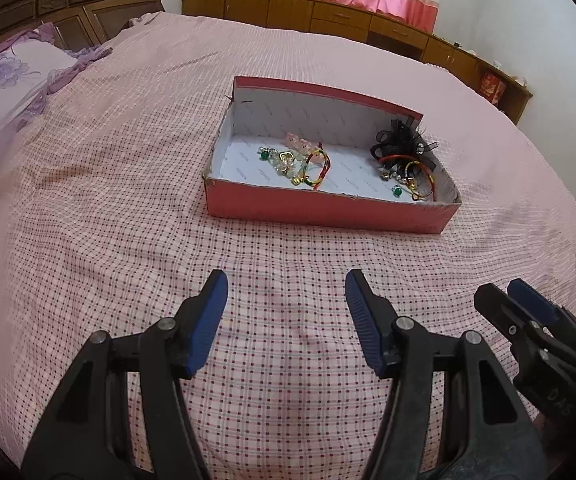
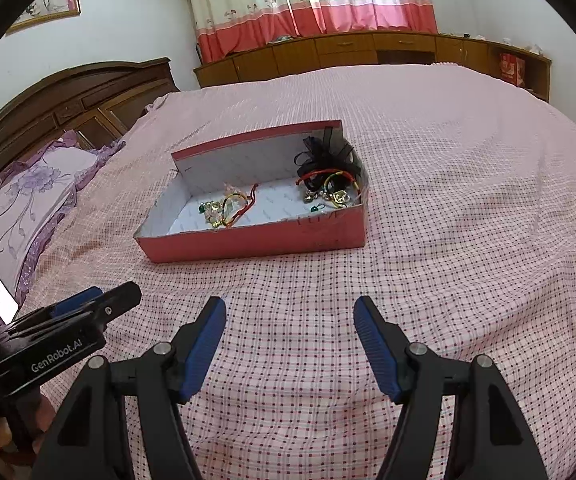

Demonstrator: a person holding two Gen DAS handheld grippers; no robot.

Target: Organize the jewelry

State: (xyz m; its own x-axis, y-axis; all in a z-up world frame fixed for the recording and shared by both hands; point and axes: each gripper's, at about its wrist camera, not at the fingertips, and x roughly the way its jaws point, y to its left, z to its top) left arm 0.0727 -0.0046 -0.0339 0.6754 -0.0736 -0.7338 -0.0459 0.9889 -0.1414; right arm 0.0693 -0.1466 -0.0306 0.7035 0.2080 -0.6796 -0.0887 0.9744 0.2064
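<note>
A shallow red cardboard box (image 1: 328,212) (image 2: 247,240) with a white lining lies on the bed. Inside it are two heaps of jewelry: a left heap (image 1: 298,162) (image 2: 223,208) with a green bead, gold pieces and a red-green-yellow bangle, and a right heap (image 1: 406,160) (image 2: 330,182) with a black mesh bow, bangles and a green bead. My left gripper (image 1: 285,280) stands open over the bedspread, short of the box, nothing between its fingers. My right gripper (image 2: 290,306) is likewise open and empty, short of the box.
The bed carries a pink checked bedspread (image 1: 127,200) (image 2: 468,220), with a purple floral pillow (image 1: 3,76) (image 2: 35,196) at the left by the dark wooden headboard (image 2: 67,100). Low wooden cabinets (image 1: 328,16) (image 2: 368,52) run along the far wall under pink curtains.
</note>
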